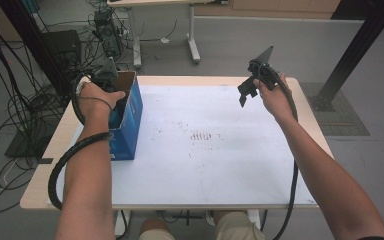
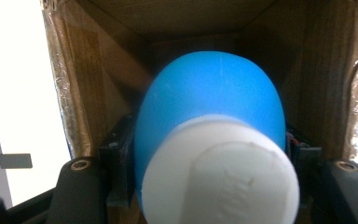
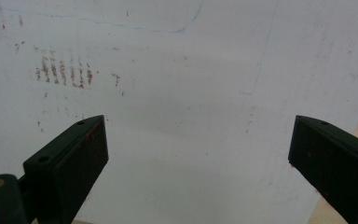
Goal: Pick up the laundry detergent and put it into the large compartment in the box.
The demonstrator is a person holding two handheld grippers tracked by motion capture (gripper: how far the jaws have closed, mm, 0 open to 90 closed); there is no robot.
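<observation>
The high view was evenly and softly lit, with faint shadows under the forearms on the white table sheet (image 1: 220, 150); its detail was slightly soft and the straight lines bent a little toward the edges. In the left gripper view the blue and white object (image 2: 214, 149) sat too close and blurred, the cardboard box (image 2: 88, 84) was dim inside, and both side margins burned out to white. The right gripper view was flat and greyish, darkening toward its corners.
</observation>
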